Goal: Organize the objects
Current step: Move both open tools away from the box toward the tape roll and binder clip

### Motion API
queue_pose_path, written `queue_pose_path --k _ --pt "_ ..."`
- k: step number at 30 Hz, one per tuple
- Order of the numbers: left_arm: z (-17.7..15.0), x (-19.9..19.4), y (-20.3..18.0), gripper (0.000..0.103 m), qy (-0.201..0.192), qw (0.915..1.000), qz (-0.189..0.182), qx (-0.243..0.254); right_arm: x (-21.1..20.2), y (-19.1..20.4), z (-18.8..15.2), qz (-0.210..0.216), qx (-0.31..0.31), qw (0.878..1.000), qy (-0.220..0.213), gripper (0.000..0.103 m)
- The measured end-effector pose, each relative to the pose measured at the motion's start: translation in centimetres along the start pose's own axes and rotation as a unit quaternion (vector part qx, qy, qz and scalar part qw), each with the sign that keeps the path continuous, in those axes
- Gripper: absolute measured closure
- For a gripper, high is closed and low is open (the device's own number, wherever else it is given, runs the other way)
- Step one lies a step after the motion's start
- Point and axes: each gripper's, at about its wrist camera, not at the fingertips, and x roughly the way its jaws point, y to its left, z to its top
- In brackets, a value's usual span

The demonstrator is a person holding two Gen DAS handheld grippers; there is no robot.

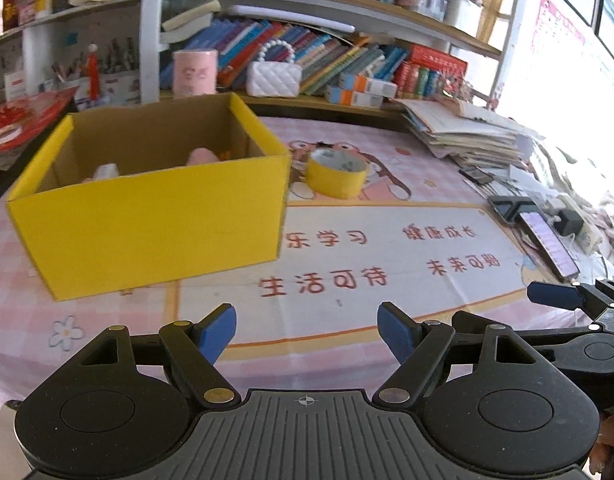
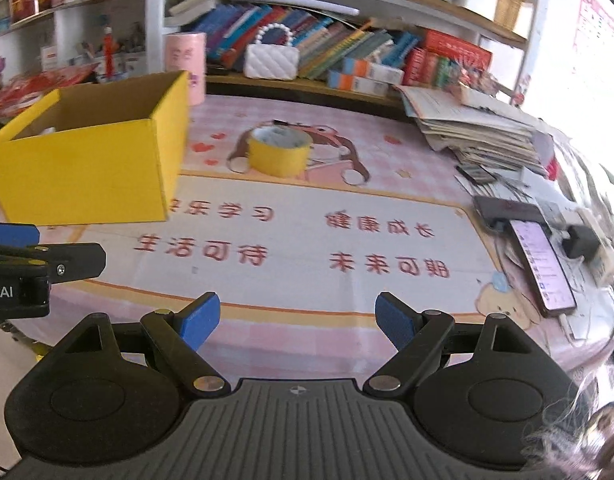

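Table w/ pink checked cloth, cartoon print & red characters fills most of both views. Behind it, shelving packed w/ books, pens, boxes. On the table's left side sits my yellow box, open top, cardboard inside; a pink thing & a white thing poke up inside, can't tell what they are. Right side: messy paper stack, nearer me a lit phone lying flat w/ a black adapter beside it.

White quilted bag w/ bead handle on the low shelf, pink cylinder left of it, behind the box.

Yellow tape roll lies flat on the cloth, hole up, just right of the box's far corner, not touching it, well ahead of both my tongs.

My left gripper: blue pads spread wide, nothing between, low over the near cloth. My right gripper: same, spread wide & empty. Each shows at the other's frame edge, side by side.
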Motion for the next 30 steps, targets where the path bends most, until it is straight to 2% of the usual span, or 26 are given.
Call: queue_pose_path --k 8,14,20,30 --pt "0.9 2.1 -2.2 0.023 0.011 0.9998 -0.011 0.015 1.2 -2.5 0.2 -0.012 0.014 1.0 0.008 0.019" --pt "2.1 3.6 -3.8 0.023 0.009 0.9996 -0.012 0.022 2.9 -4.9 1.7 -0.023 0.034 0.999 0.007 0.019" --pt "3.2 5.7 -5.5 0.023 0.011 0.9995 -0.013 0.025 4.8 -6.4 3.2 -0.016 0.022 1.0 0.002 0.019" --pt "6.0 10.1 -7.9 0.023 0.004 0.9998 0.005 0.018 7.8 -10.0 6.6 -0.007 0.024 0.999 -0.045 0.019"
